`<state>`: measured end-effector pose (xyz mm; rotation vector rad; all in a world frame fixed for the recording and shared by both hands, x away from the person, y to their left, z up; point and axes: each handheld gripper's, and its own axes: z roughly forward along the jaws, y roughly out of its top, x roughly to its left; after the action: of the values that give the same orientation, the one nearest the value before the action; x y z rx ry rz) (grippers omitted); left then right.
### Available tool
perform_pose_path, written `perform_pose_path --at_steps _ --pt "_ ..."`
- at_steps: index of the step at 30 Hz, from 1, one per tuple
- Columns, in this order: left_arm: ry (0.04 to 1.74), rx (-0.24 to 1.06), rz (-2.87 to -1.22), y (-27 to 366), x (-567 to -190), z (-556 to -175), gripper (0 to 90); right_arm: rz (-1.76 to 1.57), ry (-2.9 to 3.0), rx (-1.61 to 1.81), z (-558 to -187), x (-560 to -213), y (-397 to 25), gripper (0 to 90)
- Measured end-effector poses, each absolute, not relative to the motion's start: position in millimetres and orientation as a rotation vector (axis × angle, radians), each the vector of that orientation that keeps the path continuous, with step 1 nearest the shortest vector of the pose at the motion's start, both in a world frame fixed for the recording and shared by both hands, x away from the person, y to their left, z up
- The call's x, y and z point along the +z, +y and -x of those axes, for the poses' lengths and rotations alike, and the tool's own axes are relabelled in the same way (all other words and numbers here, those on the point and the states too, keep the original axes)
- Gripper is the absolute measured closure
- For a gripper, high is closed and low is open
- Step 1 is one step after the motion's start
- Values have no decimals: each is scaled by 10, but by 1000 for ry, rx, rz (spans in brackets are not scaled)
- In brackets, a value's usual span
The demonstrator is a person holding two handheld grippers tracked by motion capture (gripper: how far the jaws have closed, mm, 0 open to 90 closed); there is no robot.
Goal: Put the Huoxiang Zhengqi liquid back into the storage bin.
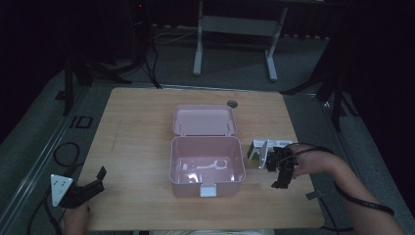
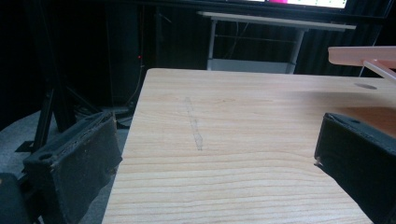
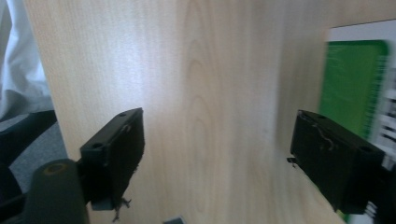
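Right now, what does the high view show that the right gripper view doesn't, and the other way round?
High view: the open pink box mid-table with its lid laid back, and the left claw at the table's near-left corner. Right gripper view: the green face of the white package, close beside one jaw. Both: the wooden table, the right claw open and empty, and that package.

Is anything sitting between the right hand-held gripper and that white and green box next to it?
Nothing visible does. The right hand-held gripper is open right beside the white and green box, with bare wooden table between its jaws and the box at one jaw.
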<state>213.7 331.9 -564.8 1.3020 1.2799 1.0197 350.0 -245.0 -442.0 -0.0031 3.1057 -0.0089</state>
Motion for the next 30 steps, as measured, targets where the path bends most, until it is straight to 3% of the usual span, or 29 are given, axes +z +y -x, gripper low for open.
perform_pose_path --at_steps 13,30 --pt "1278 1020 -1307 3318 -5647 -2138 2 -27 3021 36 -3796 -4026 -2563 235" --pt "1276 1019 -1311 3316 -5647 -2139 2 -107 3031 -20 -4224 -4076 -2599 295"
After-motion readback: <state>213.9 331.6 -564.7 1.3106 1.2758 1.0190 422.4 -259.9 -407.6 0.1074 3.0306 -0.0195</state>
